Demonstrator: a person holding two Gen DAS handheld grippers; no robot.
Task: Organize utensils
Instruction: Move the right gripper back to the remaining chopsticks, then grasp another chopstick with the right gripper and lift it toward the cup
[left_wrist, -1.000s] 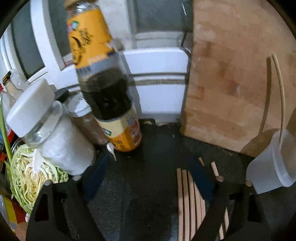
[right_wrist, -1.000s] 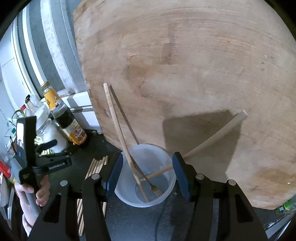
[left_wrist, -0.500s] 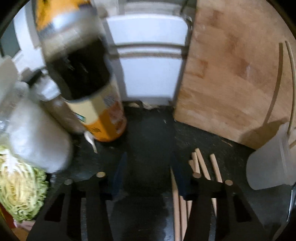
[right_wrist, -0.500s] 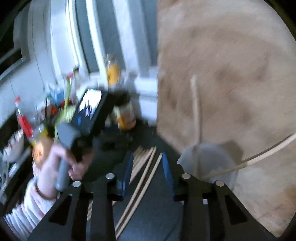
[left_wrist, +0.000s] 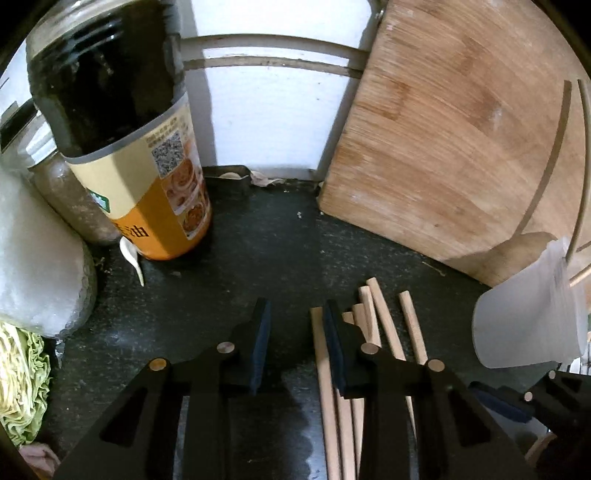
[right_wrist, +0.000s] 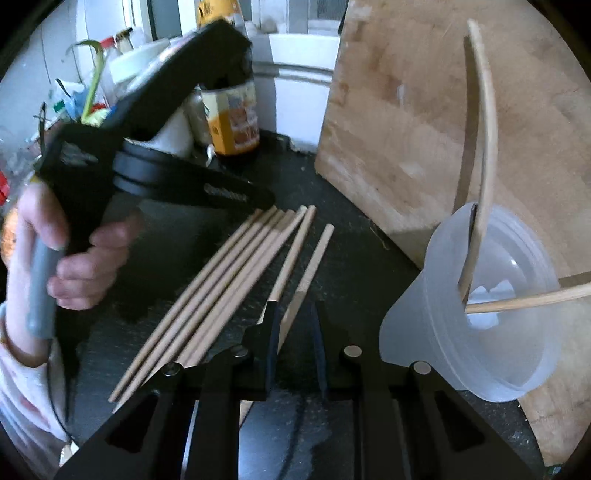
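Observation:
Several wooden chopsticks (right_wrist: 236, 273) lie side by side on the dark counter; they also show in the left wrist view (left_wrist: 373, 332). A translucent plastic cup (right_wrist: 480, 325) stands right of them and holds chopsticks (right_wrist: 484, 155); it shows at the right of the left wrist view (left_wrist: 528, 325). My left gripper (left_wrist: 295, 343) is open and empty, low over the counter, its right finger over the chopstick ends. My right gripper (right_wrist: 293, 347) is narrowly open, with the near end of one chopstick (right_wrist: 295, 306) between its pads, not clamped.
A large wooden cutting board (left_wrist: 461, 140) leans against the wall behind the cup. A soy sauce bottle (left_wrist: 147, 166), spice jars (left_wrist: 70, 195), a white jar (left_wrist: 33, 258) and cut cabbage (left_wrist: 18, 384) crowd the left. A white wall ledge (left_wrist: 266, 110) is behind.
My left gripper dropped and moved forward toward the chopstick ends, its jaws narrower. My right gripper swung left from above the cup and lowered to the chopsticks, jaws narrowing.

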